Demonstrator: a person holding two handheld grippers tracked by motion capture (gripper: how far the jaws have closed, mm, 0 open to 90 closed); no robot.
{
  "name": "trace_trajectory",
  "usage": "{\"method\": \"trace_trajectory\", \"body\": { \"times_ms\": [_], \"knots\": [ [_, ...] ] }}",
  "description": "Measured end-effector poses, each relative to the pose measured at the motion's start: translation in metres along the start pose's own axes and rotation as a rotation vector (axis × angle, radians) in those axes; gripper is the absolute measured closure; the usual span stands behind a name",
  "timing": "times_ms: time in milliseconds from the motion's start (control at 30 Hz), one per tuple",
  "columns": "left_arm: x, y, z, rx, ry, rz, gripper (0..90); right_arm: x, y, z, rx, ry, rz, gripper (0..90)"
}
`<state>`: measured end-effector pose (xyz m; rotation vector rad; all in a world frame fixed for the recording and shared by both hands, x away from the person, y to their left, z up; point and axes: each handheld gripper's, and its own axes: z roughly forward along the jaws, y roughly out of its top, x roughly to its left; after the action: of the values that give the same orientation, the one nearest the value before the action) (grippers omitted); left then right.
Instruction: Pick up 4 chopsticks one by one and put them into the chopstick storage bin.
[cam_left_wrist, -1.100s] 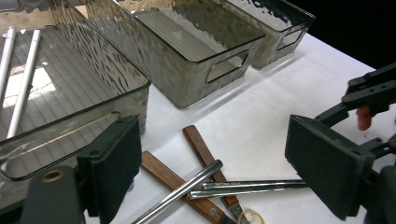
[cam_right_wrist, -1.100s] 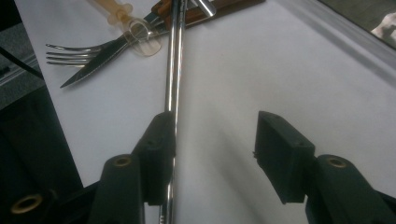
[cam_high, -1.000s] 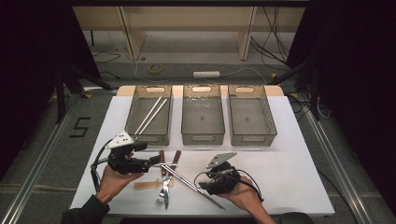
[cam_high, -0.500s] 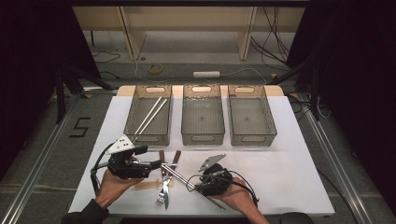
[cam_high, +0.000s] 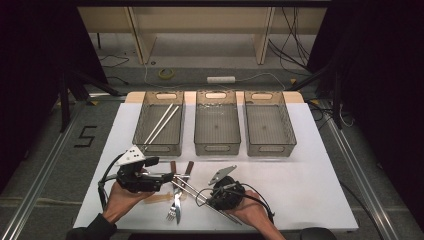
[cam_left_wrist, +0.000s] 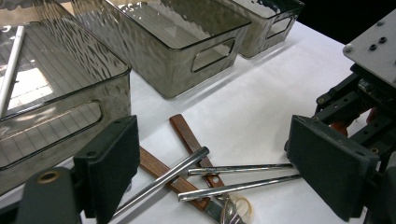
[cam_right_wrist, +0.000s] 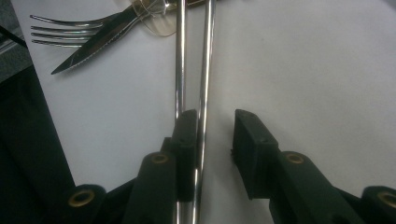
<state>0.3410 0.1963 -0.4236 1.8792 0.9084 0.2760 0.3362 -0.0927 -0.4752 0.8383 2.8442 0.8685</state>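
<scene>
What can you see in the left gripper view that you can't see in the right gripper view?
The left gripper view shows three smoky plastic bins, a white stick in the nearest one, two brown wooden handles, and the other gripper at the right edge. The right gripper view shows a fork and a serrated knife blade near the table's edge, and the right gripper with its jaws, which have just been closing, around one rod, a gap left on one side. Both show the shiny metal chopsticks on the white table.
</scene>
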Motion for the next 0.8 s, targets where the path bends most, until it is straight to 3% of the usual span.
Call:
{"method": "trace_trajectory", "body": {
  "times_ms": [800],
  "knots": [
    [-0.0006, 0.0003, 0.0004, 0.004, -0.003, 0.014, 16.9, 0.0022, 0.0017, 0.0039, -0.003, -0.02, 0.004, 82.2]
  ]
}}
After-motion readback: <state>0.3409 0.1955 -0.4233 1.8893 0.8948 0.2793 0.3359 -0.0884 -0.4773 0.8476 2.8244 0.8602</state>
